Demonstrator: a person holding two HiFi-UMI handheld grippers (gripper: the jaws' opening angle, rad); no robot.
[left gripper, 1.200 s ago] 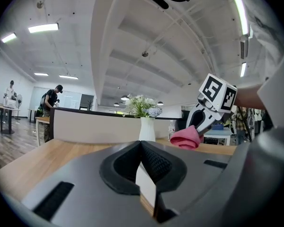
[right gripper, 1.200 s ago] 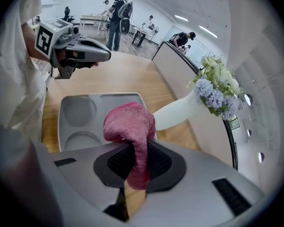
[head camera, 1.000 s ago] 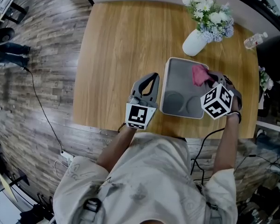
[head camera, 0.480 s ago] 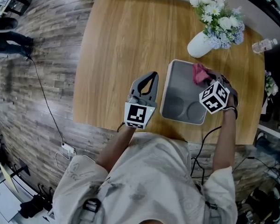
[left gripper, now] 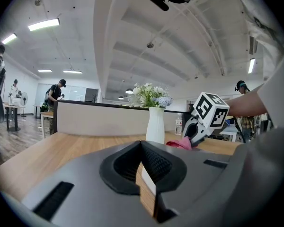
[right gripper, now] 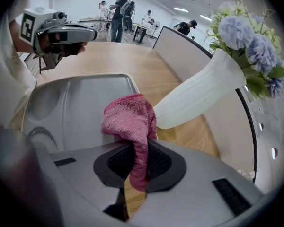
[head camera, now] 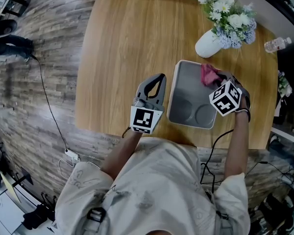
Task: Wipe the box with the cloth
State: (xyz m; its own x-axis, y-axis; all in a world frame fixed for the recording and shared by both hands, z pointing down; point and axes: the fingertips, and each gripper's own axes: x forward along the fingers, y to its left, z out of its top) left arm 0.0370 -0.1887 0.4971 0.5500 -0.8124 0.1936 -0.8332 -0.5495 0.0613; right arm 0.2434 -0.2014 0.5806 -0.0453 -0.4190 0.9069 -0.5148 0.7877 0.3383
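Wooden table (head camera: 127, 43), cloth (head camera: 208, 74) at box (head camera: 186, 89) corner

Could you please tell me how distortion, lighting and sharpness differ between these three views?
Head view: even light, soft shadows, the table edges appear slightly bowed. Left gripper view: strong fisheye, dark corners, ceiling strip lights blown out. Right gripper view: fisheye curves the vase, the cloth is sharp, the flowers look slightly soft.

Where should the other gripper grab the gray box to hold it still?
Probably the box by its left rim, coming from the left. That raised edge looks thin enough to pinch, faces the left gripper, and is away from the cloth at the far right corner.
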